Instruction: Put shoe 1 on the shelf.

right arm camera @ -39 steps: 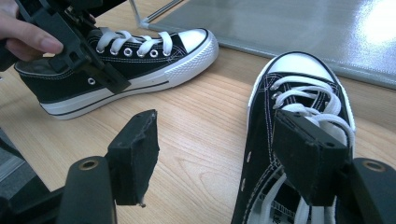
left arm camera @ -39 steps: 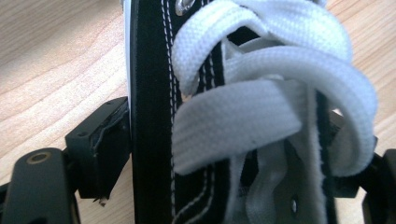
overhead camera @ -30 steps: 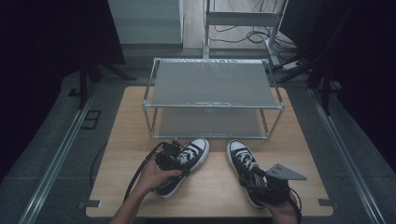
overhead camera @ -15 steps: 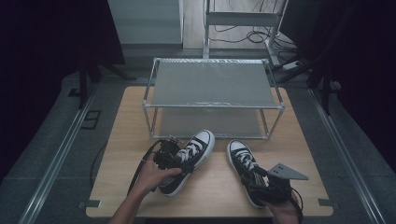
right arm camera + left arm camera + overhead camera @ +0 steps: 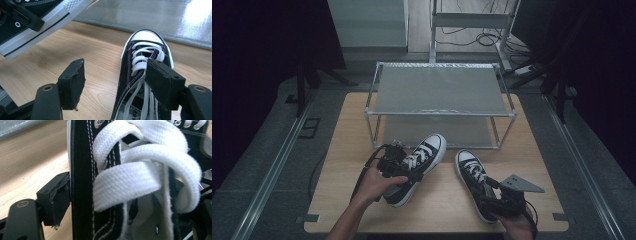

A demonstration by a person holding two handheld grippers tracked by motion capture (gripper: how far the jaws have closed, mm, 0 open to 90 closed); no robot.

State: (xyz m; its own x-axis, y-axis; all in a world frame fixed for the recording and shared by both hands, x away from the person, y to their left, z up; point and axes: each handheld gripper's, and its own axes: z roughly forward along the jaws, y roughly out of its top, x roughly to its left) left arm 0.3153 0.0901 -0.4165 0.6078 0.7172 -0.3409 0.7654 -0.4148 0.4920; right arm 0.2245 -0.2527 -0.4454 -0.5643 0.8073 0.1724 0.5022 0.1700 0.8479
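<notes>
The work in hand looks like putting a pair of sneakers onto the two-tier rack [image 5: 439,92]. The left tool [image 5: 393,161] is clenched on the left sneaker [image 5: 419,165]: in the left gripper view one jaw presses flat against the outer side of the black canvas upper, with the white laces [image 5: 140,170] just past it, while the other jaw is hidden inside the shoe. In the right gripper view that sneaker's sole [image 5: 37,30] hangs clear of the worktop [image 5: 347,130], so it appears lifted and tilted. Its long axis runs from the heel near the tool up and away toward the rack, the white toe cap ahead of the tool and close to the lower shelf.

The right tool [image 5: 113,75] is released, its jaws spread wide: one stands over bare wood beside the right sneaker [image 5: 146,72], the other over its lacing. That shoe lies flat on its sole just ahead of the tool, its long axis in line with the tool's reach and the toe pointing away toward the rack.

The next move probably calls for carrying the held shoe forward, toe first, levelling it under the top shelf, while the right tool shifts across to straddle one side wall before closing.
</notes>
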